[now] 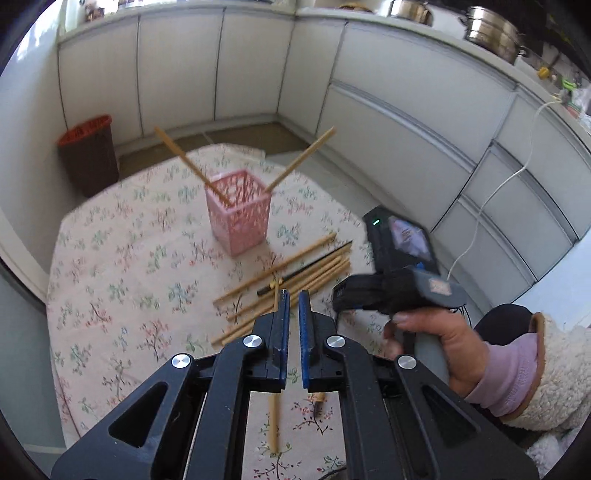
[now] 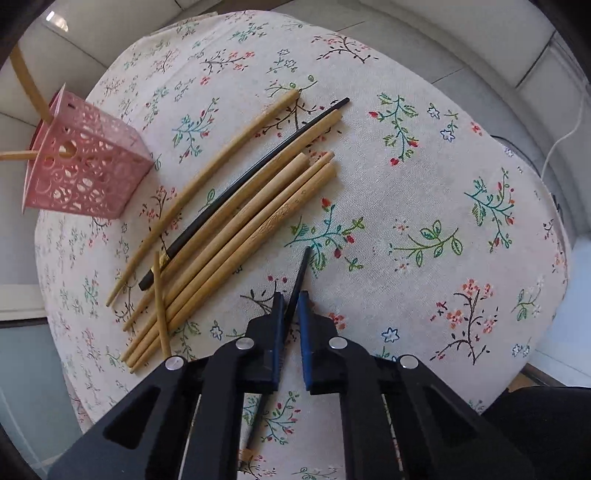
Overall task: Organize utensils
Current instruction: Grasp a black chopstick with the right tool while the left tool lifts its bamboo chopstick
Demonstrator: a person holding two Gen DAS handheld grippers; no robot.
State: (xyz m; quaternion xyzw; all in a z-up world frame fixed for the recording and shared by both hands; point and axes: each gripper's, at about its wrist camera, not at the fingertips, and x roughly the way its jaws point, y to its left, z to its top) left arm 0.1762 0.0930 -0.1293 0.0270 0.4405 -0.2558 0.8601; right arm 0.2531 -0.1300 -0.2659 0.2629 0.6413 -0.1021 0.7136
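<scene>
A pink lattice basket [image 1: 238, 210] [image 2: 85, 173] stands on the floral tablecloth [image 1: 122, 266] [image 2: 424, 184] with two bamboo chopsticks leaning out of it. In front of it lies a loose pile of bamboo chopsticks [image 1: 295, 273] [image 2: 240, 214] with one black chopstick [image 2: 251, 184] among them. My left gripper [image 1: 293, 295] hovers over the near end of the pile, shut on a bamboo chopstick [image 1: 274, 421] that passes up through its jaws. My right gripper [image 2: 291, 297] [image 1: 345, 301] points down at the cloth right of the pile, shut on a second black chopstick [image 2: 301, 273].
A person's hand [image 1: 436, 332] in a lilac cuff and fleece sleeve holds the right gripper. A dark waste bin [image 1: 88, 155] stands on the floor beyond the table's left edge. White cabinets [image 1: 406, 110] ring the room, with metal pots [image 1: 491, 29] on top and a white cable [image 1: 517, 177].
</scene>
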